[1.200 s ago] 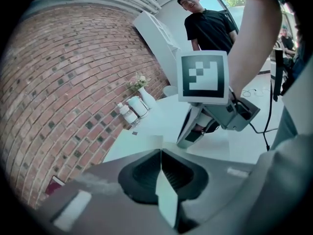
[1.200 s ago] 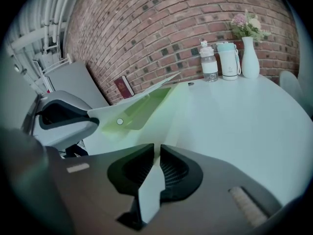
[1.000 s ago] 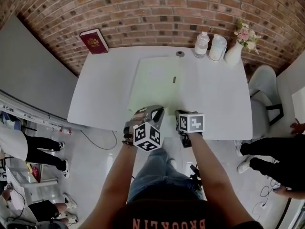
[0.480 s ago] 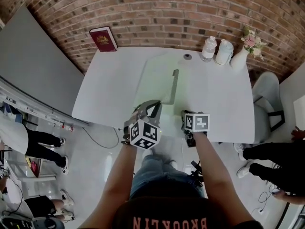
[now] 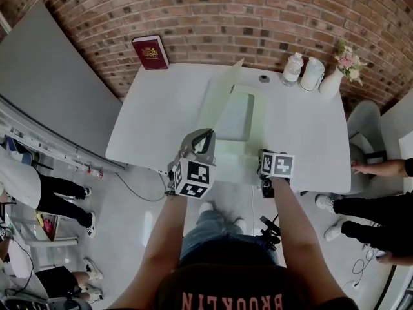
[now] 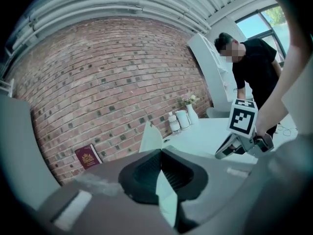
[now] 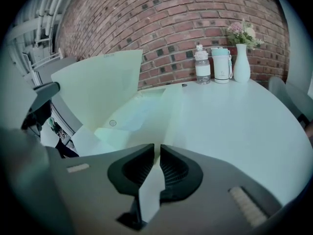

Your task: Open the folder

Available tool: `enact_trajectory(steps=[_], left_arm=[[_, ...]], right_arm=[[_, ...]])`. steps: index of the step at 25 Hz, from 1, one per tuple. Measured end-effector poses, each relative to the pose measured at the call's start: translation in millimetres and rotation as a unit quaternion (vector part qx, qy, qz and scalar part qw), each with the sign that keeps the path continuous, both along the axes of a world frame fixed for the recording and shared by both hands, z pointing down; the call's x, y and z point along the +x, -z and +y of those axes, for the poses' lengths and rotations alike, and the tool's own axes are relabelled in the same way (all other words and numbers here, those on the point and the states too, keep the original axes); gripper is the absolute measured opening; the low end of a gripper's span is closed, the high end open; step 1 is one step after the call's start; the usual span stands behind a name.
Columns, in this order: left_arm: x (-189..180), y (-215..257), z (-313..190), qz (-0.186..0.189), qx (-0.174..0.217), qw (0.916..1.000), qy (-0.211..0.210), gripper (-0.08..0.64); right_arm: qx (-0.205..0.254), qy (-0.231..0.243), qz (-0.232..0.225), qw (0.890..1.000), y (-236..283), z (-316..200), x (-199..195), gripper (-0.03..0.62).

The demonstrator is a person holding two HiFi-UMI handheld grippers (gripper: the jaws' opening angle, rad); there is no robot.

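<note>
A pale green folder (image 5: 236, 117) lies on the white table (image 5: 161, 121), its front cover (image 5: 224, 84) lifted and standing up toward the brick wall. My left gripper (image 5: 208, 135) is shut on the near edge of that cover; in the left gripper view the thin green sheet (image 6: 165, 192) runs between the closed jaws of my left gripper (image 6: 160, 153). At the table's front edge my right gripper (image 5: 262, 157) is shut on the folder's lower leaf. In the right gripper view that leaf (image 7: 150, 182) sits in my right gripper (image 7: 157, 149), with the raised cover (image 7: 100, 88) at the left.
A dark red book (image 5: 150, 51) leans on the brick wall at the back left. A bottle (image 5: 292, 68), a tumbler (image 5: 313, 73) and a vase of flowers (image 5: 337, 76) stand at the back right. A chair (image 5: 363, 126) and people stand right of the table.
The folder went from lying flat and closed to open. My left gripper rose with the front cover in it, swinging it up and to the left. The right gripper held still.
</note>
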State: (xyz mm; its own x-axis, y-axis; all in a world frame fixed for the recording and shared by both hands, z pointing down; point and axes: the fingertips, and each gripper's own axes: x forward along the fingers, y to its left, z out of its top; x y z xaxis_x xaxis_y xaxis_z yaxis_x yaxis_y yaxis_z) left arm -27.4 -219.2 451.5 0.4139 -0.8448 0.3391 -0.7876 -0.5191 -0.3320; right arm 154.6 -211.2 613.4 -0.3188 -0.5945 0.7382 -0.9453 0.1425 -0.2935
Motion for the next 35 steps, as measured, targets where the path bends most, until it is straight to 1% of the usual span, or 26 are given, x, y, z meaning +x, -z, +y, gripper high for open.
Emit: enact_trajectory(steps=[6, 11, 17, 19, 21, 22, 23, 26, 29, 31, 35], left_arm=[[-33.3, 6.7, -5.0, 0.021, 0.004, 0.9995, 0.025, 0.003], [-65.7, 9.9, -11.6, 0.043, 0.006, 0.9974, 0.057, 0.003], [-110.9, 13.2, -19.9, 0.064, 0.001, 0.9934, 0.096, 0.003], [-124.0, 10.5, -22.3, 0.071, -0.003, 0.9917, 0.107, 0.003], [-136.1, 7.2, -24.4, 0.076, -0.008, 0.9899, 0.119, 0.003], [-141.8, 5.1, -25.4, 0.080, -0.011, 0.9889, 0.125, 0.003], [-147.3, 2.7, -26.4, 0.084, -0.014, 0.9877, 0.131, 0.003], [-164.4, -5.1, -29.8, 0.094, -0.023, 0.9841, 0.149, 0.003], [-182.4, -13.0, -32.2, 0.107, -0.034, 0.9792, 0.169, 0.003], [-193.5, -19.1, -33.8, 0.114, -0.042, 0.9756, 0.183, 0.003], [-212.5, -33.9, -36.2, 0.120, -0.056, 0.9694, 0.206, 0.005]], right_arm=[[0.002, -0.010, 0.043, 0.999, 1.9, 0.1, -0.3, 0.041], [-0.004, -0.017, 0.075, 0.997, 1.7, -0.4, 0.4, 0.041], [-0.014, -0.032, 0.095, 0.995, 1.5, -0.1, 1.6, 0.039], [-0.015, -0.042, 0.095, 0.994, 2.2, -0.4, 1.7, 0.036], [-0.014, -0.061, 0.098, 0.993, 2.5, -1.1, 5.5, 0.016], [-0.014, -0.072, 0.102, 0.992, 2.9, -1.2, 9.2, -0.005], [-0.014, -0.082, 0.105, 0.991, 4.1, -1.5, 12.8, -0.002], [0.002, -0.102, 0.098, 0.990, 15.0, -6.4, 17.9, -0.002], [0.026, -0.107, 0.094, 0.989, 31.6, -13.3, 13.8, -0.002], [0.041, -0.101, 0.094, 0.990, 41.4, -18.1, 5.9, -0.002], [0.077, -0.071, 0.095, 0.990, 57.8, -27.5, -18.5, -0.002]])
